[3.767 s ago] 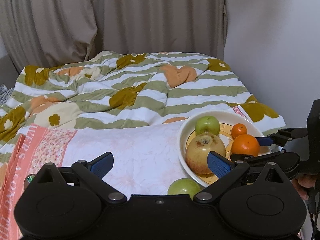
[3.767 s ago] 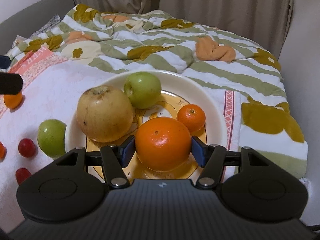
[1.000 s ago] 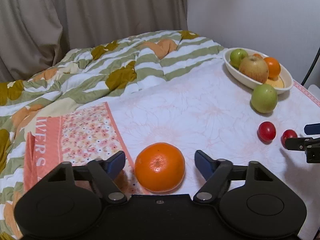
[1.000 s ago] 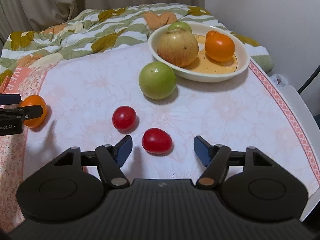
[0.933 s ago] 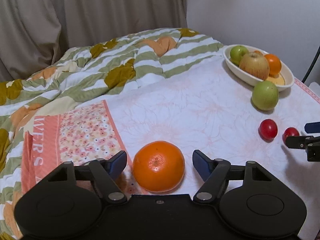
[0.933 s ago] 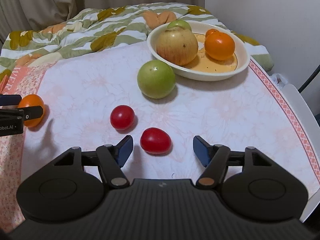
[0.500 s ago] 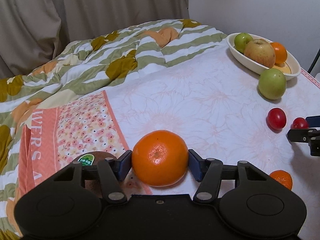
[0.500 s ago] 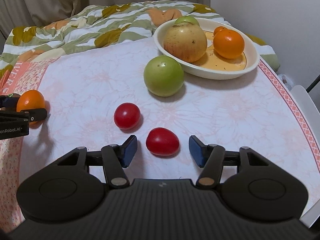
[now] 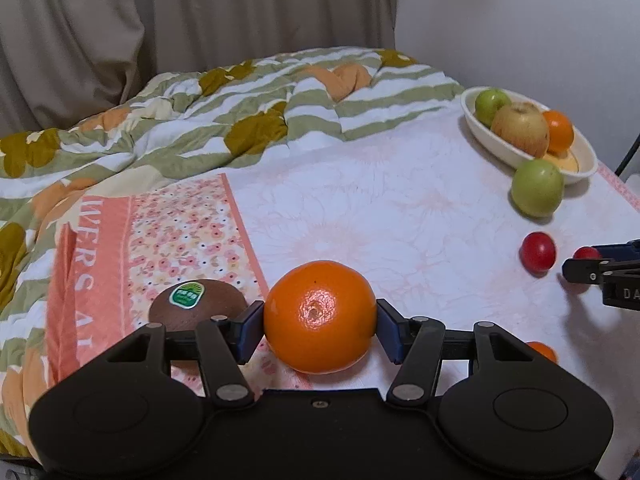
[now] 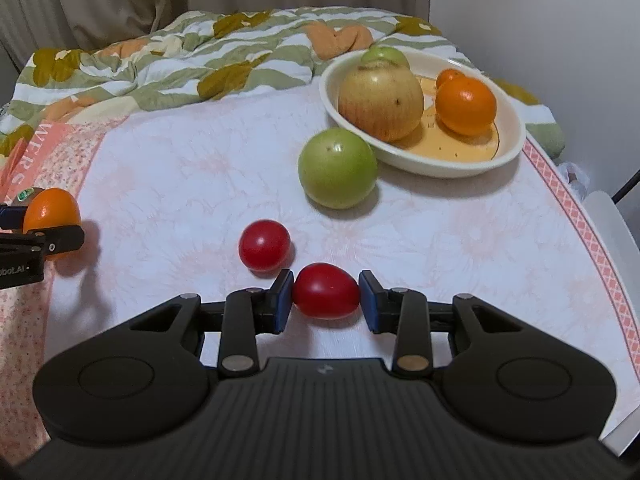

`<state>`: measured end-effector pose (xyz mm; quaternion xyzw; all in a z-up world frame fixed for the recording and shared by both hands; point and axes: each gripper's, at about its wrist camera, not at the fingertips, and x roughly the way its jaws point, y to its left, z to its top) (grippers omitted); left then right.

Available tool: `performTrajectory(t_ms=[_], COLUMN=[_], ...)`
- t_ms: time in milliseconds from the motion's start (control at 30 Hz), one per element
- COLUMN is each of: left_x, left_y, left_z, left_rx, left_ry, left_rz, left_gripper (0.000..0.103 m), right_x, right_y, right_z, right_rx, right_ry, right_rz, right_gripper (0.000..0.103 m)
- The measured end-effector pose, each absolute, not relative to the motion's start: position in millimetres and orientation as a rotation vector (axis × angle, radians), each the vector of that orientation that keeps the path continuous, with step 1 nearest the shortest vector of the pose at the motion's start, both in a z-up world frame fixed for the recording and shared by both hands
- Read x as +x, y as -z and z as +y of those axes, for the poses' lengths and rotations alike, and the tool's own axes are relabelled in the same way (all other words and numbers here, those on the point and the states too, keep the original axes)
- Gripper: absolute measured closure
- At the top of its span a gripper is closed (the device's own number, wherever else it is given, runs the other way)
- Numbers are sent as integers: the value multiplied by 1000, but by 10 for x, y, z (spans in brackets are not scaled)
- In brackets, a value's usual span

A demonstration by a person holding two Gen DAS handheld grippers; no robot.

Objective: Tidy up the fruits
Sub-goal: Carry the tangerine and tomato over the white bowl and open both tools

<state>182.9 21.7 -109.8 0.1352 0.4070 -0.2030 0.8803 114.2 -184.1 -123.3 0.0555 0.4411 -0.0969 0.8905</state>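
- Both tools have just been closing: the left tool (image 9: 319,329) now pinches the orange (image 9: 319,316), the right tool (image 10: 325,297) the tomato (image 10: 326,290), both fruits low over the bed.
- Bowl (image 10: 460,160) holds four fruits already.
- Still loose, I'd judge: green apple (image 10: 337,167), second tomato (image 10: 264,250), kiwi (image 9: 196,304).

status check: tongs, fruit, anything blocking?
Left tongs shut on orange. Right tongs, just closing, pinch red tomato. Kiwi beside left tongs; no obstruction.

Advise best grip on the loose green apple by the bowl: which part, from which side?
Grip the green apple across its widest middle, coming from the near side over open cloth. It is round, so any width works, but the bowl crowds its far right side, leaving little room for jaws there.
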Motion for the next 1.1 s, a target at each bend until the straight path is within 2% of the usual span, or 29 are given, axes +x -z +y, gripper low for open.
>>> performTrajectory(t_ms=[633,1100], left_x=[1241,844], left_y=[371,-16], left_z=[222,-549], left_rx=[168,120], left_ry=[411,314], left_rz=[699,637], left_gripper=[41,41], right_x=[665,447], right_y=[620,255], right_z=[-1955,-2888], right_rx=[93,77], right_ry=[191,110], right_rz=[807,752], right_gripper=[52,52])
